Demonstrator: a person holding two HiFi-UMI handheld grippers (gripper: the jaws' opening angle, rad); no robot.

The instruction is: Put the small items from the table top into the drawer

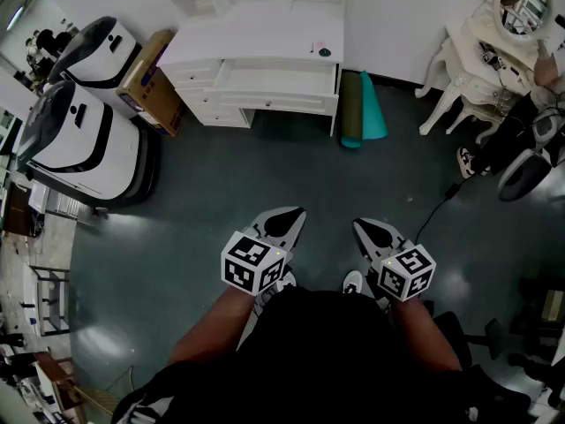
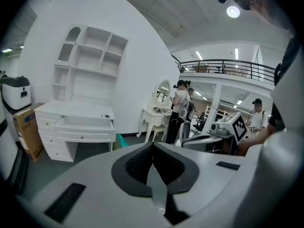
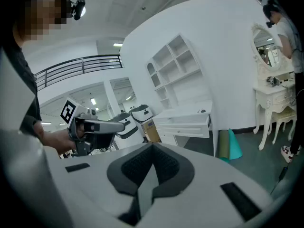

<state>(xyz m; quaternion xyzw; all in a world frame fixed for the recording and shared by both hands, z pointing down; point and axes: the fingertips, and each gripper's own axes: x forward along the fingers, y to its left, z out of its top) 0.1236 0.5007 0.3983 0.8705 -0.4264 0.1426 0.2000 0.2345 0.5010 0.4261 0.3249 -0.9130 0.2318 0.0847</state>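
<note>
Closest in, the person holds both tools low in front of the body. The left gripper (image 1: pixel 291 215) has its jaws pressed together with nothing between them, and the right gripper (image 1: pixel 365 226) is likewise closed and empty. Each gripper's own view confirms that the dark pads meet at the tips. Both point across a stretch of dark floor (image 1: pixel 265 166), well apart from anything they need to reach.

A thin black cable (image 1: pixel 434 208) trails across the floor just to the right of the person's feet. It could likely catch a foot on the walk forward.

Farther off stands the white desk (image 1: pixel 256 29), its drawer (image 1: pixel 274 78) already pulled out. The small items (image 1: pixel 320 49) lie on the desk top near its right end, behind the drawer. They are too small to identify from here.

Green rolls (image 1: pixel 362 109) lean beside the desk's right side, and a cardboard box (image 1: pixel 148 82) sits at its left.

The main risks probably lie in the pickup. The jaws must open before closing on such small pieces, or they will simply push them along the top, perhaps off the right edge.
</note>
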